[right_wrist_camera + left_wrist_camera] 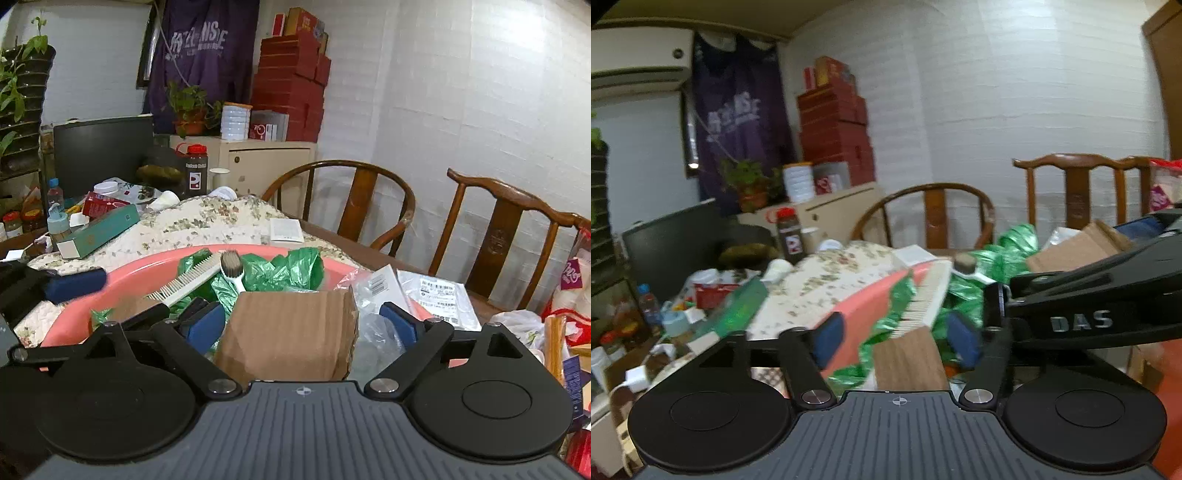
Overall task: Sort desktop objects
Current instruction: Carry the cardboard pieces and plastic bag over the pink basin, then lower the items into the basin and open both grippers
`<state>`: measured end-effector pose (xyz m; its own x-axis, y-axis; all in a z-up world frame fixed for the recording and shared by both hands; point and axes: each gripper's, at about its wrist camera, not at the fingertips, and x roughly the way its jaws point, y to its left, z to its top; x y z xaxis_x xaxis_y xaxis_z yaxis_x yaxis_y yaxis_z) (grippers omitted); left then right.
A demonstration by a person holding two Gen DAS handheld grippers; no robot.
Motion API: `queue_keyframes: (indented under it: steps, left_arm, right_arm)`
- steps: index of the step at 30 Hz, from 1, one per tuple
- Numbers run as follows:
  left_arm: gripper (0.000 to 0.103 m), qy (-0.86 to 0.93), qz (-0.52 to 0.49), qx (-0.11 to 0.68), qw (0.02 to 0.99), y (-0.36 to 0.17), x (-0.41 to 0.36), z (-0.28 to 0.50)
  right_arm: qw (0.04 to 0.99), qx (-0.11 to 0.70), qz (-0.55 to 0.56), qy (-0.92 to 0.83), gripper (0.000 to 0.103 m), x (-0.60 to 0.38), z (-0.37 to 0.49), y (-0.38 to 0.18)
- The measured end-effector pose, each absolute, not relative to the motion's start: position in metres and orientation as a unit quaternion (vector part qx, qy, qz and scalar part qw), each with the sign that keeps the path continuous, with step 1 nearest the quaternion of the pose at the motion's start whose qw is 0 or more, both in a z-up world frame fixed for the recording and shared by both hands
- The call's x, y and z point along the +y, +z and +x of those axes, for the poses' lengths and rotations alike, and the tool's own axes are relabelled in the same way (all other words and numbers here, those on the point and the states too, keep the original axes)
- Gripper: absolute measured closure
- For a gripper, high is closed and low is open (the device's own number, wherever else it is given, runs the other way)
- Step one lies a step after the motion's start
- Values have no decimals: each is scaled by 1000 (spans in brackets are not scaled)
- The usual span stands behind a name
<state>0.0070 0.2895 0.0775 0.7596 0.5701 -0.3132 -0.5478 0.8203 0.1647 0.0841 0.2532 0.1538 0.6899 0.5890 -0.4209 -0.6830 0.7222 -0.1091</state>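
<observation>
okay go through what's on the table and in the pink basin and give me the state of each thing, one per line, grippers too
Left gripper: open, over the basin.
Right gripper: open, cardboard box between its fingers, not pinched.
Pink basin: filled.
Cardboard box: in the basin.
Comb: lying on the green bags.
Brush: bristles up.
Green bags: crumpled.
Dark bottle: upright, capped.

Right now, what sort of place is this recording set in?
Most likely a lived-in home room used for dining and storage: wooden chairs at a table under a floral cloth, stacked red boxes and a potted plant behind.
</observation>
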Motion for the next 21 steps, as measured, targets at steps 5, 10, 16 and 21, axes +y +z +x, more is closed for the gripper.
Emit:
queue_keyframes:
  steps: [5, 10, 16, 21]
  left_arm:
    - [10, 301, 26, 161, 940, 86, 290, -4]
    - [0, 311, 32, 153, 938, 95, 285, -12]
    - [0, 301, 32, 150, 941, 101, 275, -24]
    - [0, 293, 31, 147, 944, 105, 268, -31]
  right_arm:
    - [913, 169, -123, 351, 3, 244, 77, 164]
    - [911, 167, -121, 357, 3, 237, 65, 174]
    - [910, 172, -110, 361, 3, 225, 51, 181]
    - [912, 167, -114, 356, 0, 217, 41, 186]
